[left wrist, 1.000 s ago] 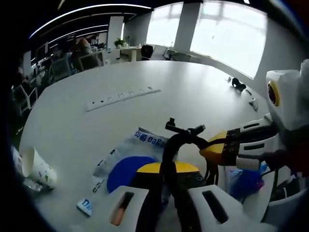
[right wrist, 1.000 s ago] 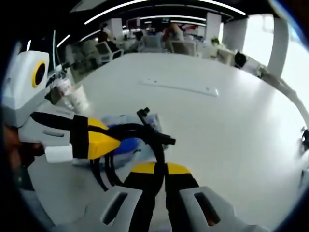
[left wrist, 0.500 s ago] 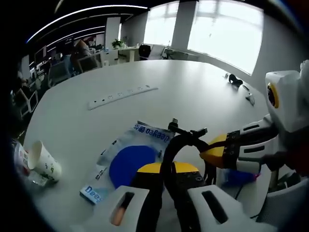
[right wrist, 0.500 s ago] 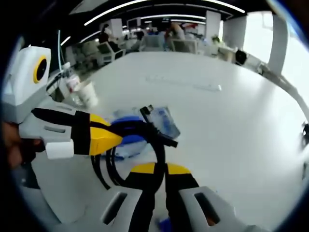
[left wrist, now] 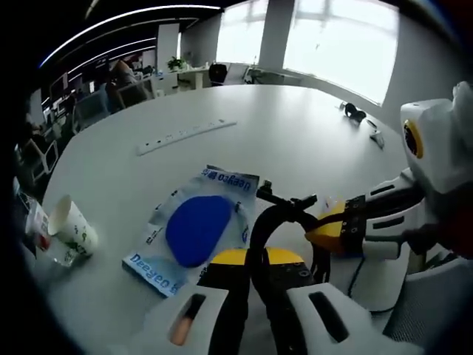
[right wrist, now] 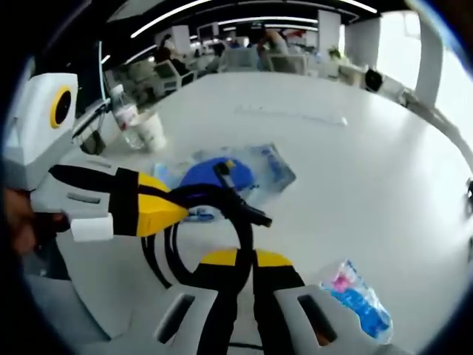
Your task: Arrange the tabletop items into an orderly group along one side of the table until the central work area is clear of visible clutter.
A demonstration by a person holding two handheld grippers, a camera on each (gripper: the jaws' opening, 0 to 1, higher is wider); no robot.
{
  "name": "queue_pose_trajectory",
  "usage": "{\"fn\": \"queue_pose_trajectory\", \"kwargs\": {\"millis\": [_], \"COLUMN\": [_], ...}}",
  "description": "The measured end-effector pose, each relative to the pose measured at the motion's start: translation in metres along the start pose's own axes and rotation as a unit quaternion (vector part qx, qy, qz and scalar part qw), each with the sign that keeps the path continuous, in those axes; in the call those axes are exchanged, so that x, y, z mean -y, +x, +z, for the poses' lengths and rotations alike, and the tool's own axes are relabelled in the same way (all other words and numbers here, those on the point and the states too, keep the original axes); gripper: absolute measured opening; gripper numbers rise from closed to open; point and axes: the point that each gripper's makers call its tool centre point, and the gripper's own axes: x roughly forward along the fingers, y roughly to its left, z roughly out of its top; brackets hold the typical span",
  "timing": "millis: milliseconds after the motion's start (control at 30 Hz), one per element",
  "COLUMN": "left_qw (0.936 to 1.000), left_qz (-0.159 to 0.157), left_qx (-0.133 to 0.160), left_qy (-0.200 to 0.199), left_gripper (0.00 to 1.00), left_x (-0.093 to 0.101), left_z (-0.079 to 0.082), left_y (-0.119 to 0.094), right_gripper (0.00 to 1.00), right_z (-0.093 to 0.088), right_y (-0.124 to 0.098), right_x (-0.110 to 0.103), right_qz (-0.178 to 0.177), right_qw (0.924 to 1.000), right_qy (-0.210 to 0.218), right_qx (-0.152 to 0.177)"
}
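A black cable is coiled in a loop and held off the white table by both grippers. My left gripper is shut on the coil's near side. My right gripper comes in from the right, shut on the same coil. In the right gripper view my right gripper pinches the black cable, and my left gripper holds it from the left. Under the coil a flat clear packet with a blue disc lies on the table.
A paper cup stands near the table edge beside a plastic bottle. A white power strip lies across the middle. A small blue and pink packet rests near me. Small dark items sit far right.
Both views have drawn up and back with the cable still held. More of the blue-disc packet shows below the coil, and the small blue and pink packet has come into the right gripper view.
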Motion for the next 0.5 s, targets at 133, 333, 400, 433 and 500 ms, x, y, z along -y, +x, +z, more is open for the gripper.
{"fn": "queue_pose_trajectory", "kwargs": {"millis": [133, 333, 400, 433, 500], "left_qw": [1.0, 1.0, 0.9999, 0.9998, 0.9999], "left_qz": [0.0, -0.001, 0.001, 0.002, 0.003], "left_qx": [-0.004, -0.006, -0.009, -0.011, -0.011], "left_qy": [0.003, 0.006, 0.011, 0.013, 0.01], "left_gripper": [0.05, 0.04, 0.04, 0.04, 0.04], "left_x": [0.004, 0.009, 0.012, 0.012, 0.012], "left_z": [-0.006, -0.014, -0.019, -0.021, -0.024], "left_y": [-0.003, -0.011, -0.014, -0.015, -0.017], "right_gripper": [0.02, 0.02, 0.02, 0.02, 0.02], "right_z": [-0.007, -0.017, -0.021, -0.023, -0.026], "right_y": [0.0, -0.005, -0.006, -0.007, -0.008], "right_x": [-0.003, -0.009, -0.012, -0.014, -0.017], "right_qz": [-0.001, 0.005, 0.005, 0.007, 0.01], "right_qw": [1.0, 0.9999, 0.9999, 0.9999, 0.9999], "right_qy": [0.006, 0.01, 0.007, 0.006, 0.005], "right_qx": [-0.004, -0.006, -0.008, -0.01, -0.012]}}
